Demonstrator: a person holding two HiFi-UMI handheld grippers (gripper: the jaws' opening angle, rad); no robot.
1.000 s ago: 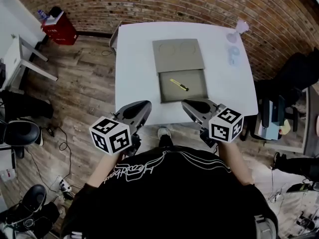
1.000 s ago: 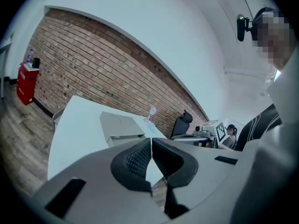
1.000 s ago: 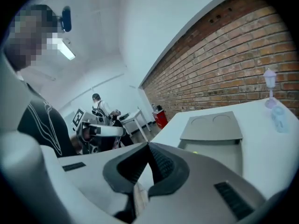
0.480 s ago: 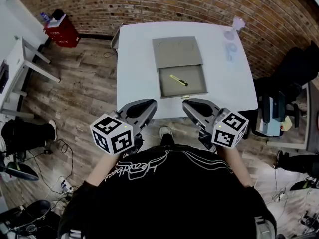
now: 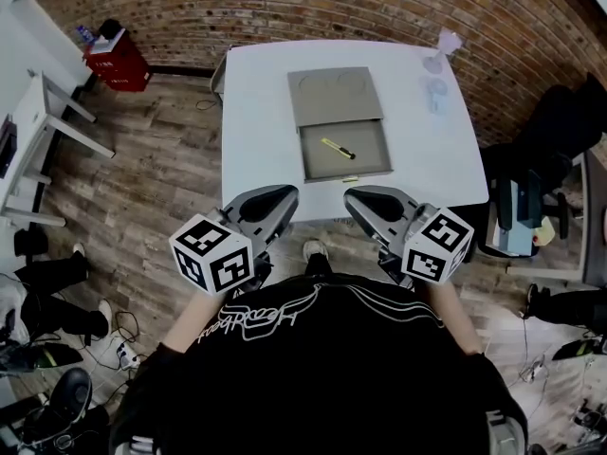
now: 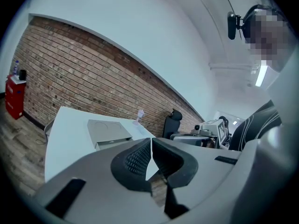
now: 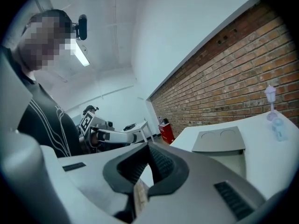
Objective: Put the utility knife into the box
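The yellow utility knife (image 5: 338, 148) lies inside the open grey box (image 5: 375, 167) on the white table (image 5: 261, 112). The box's lid (image 5: 335, 96) lies flat behind it. My left gripper (image 5: 283, 195) and right gripper (image 5: 355, 197) are held close to my body, short of the table's near edge, and point at the box. Both are shut and hold nothing. In the left gripper view the left gripper's (image 6: 152, 142) jaws meet, with the box (image 6: 109, 131) far ahead. In the right gripper view the right gripper's (image 7: 148, 146) jaws also meet, and the box (image 7: 219, 141) lies ahead on the right.
A clear plastic glass (image 5: 443, 47) stands at the table's far right corner. A red cabinet (image 5: 114, 55) is by the brick wall at left, a white desk (image 5: 43, 112) further left, and a black chair (image 5: 560, 131) right of the table. Wooden floor surrounds it.
Both grippers stay shut and almost in place. The table and box have slid slightly up in the head view. The knife stays in the box.
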